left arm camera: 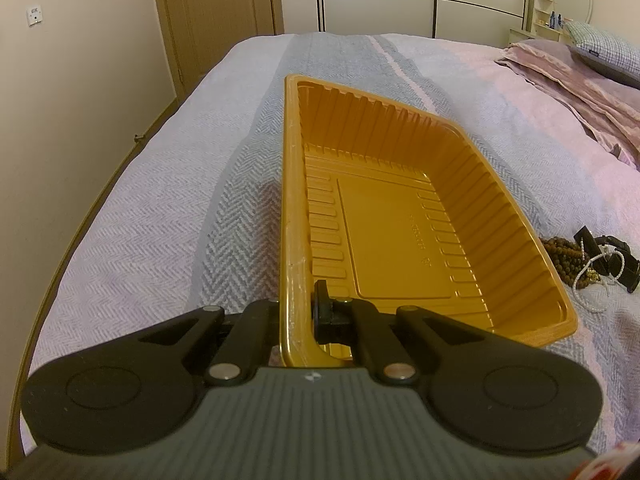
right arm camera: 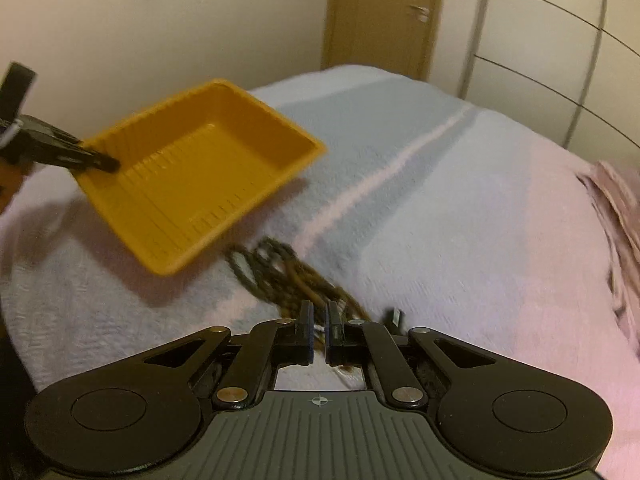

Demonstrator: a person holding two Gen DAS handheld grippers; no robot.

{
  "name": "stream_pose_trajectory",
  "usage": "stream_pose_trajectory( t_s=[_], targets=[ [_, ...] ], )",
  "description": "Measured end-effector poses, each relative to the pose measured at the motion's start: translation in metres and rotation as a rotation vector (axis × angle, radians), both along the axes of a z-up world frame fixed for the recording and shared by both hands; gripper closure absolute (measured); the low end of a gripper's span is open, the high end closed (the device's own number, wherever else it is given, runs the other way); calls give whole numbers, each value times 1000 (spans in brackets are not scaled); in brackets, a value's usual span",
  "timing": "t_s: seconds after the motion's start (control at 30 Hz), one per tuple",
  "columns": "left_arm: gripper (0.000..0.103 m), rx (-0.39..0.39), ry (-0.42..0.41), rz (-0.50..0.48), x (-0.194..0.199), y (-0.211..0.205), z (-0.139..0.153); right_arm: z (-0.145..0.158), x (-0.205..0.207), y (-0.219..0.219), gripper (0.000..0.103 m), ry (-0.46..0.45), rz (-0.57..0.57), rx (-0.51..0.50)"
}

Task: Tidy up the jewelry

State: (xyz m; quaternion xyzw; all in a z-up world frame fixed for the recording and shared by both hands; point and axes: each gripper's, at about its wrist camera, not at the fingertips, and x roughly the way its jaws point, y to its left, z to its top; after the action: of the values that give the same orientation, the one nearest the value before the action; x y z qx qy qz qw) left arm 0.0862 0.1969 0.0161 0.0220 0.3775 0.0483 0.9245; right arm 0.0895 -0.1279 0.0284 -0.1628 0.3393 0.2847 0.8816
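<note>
The left gripper (left arm camera: 298, 312) pinches the near rim of the yellow tray (left arm camera: 400, 216), a thin, ribbed plastic one, empty. In the right view, the brown bead strings (right arm camera: 280, 276) lie just ahead of the right gripper (right arm camera: 319, 332), running toward the upper left. Its jaws are nearly shut; whether they pinch beads is unclear.

The tray (left arm camera: 400, 216) is held tilted above the bedspread (left arm camera: 152, 216), its near rim clamped between the jaws of the left gripper (left arm camera: 298, 320). The bead necklaces (left arm camera: 568, 260) are heaped on the bedspread just right of the tray, with a strap (left arm camera: 612, 256) beside them. The right gripper (right arm camera: 319, 334) is positioned over this heap. Pillows (left arm camera: 600, 52) are found far right.
</note>
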Motion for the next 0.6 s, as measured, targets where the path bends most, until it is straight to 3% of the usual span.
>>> stream_pose_trajectory(
  t_s=[0.13, 0.4, 0.6],
  targets=[
    [101, -3, 1, 0, 0, -1, 0, -16, 9, -4, 100, -12, -63, -52],
    [101, -14, 5, 5, 0, 2, 0, -59, 32, 5, 100, 105, -14, -73],
    [101, -20, 9, 4, 1, 4, 0, -83, 41, 21, 94, 109, 22, -146]
  ],
)
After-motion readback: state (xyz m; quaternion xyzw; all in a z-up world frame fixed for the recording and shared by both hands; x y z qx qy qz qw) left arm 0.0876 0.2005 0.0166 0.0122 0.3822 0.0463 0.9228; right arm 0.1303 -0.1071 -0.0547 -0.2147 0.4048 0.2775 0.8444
